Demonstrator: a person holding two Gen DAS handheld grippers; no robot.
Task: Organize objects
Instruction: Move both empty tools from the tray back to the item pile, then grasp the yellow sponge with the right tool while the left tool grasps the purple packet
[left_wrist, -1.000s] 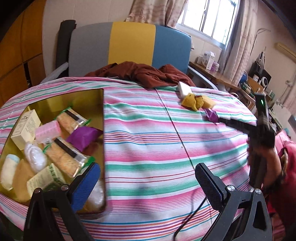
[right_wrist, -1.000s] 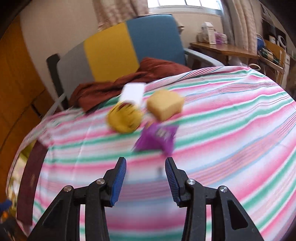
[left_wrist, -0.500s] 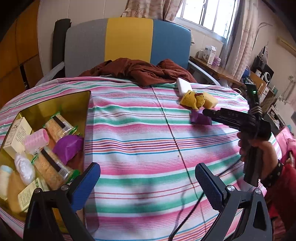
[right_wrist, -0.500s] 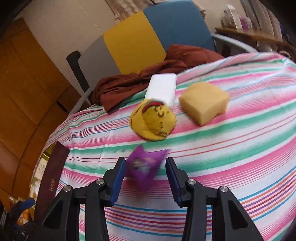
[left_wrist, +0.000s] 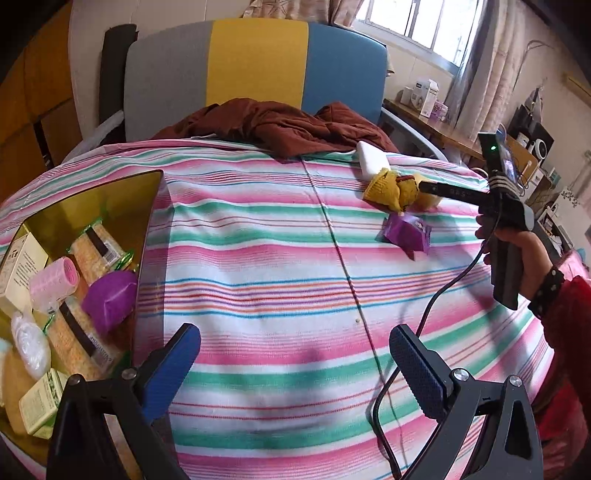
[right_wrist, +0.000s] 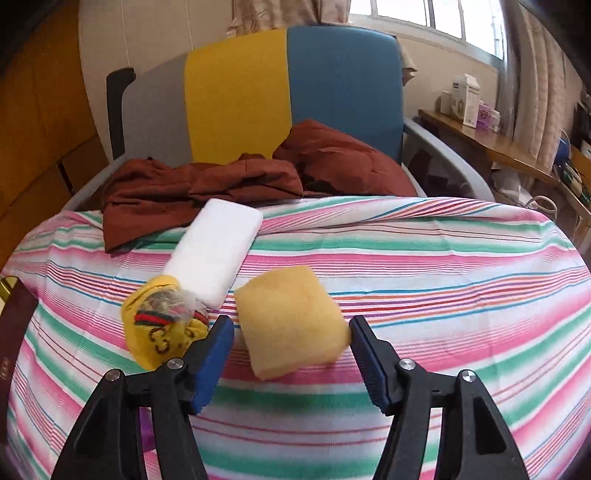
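Observation:
A yellow sponge block (right_wrist: 290, 320) lies on the striped cloth between the open fingers of my right gripper (right_wrist: 291, 345), not gripped. Left of it lie a yellow sock bundle (right_wrist: 160, 321) and a white pad (right_wrist: 216, 247). In the left wrist view the right gripper (left_wrist: 428, 188) hangs over the sock bundle (left_wrist: 388, 186), and a purple packet (left_wrist: 406, 232) lies on the cloth nearby. My left gripper (left_wrist: 295, 363) is open and empty above the near part of the table. A gold tin (left_wrist: 136, 192) at the left holds boxes, cracker packs, a pink roller and a purple packet.
A brown garment (left_wrist: 280, 125) is heaped at the far table edge against a grey, yellow and blue chair (left_wrist: 255, 62). A black cable (left_wrist: 410, 354) runs from the right gripper across the cloth. A wooden desk (right_wrist: 491, 144) with boxes stands at the far right.
My right gripper has moved past the purple packet, widened, and now straddles the yellow sponge. The left gripper has shifted a little right; the tin sits further left in its view.

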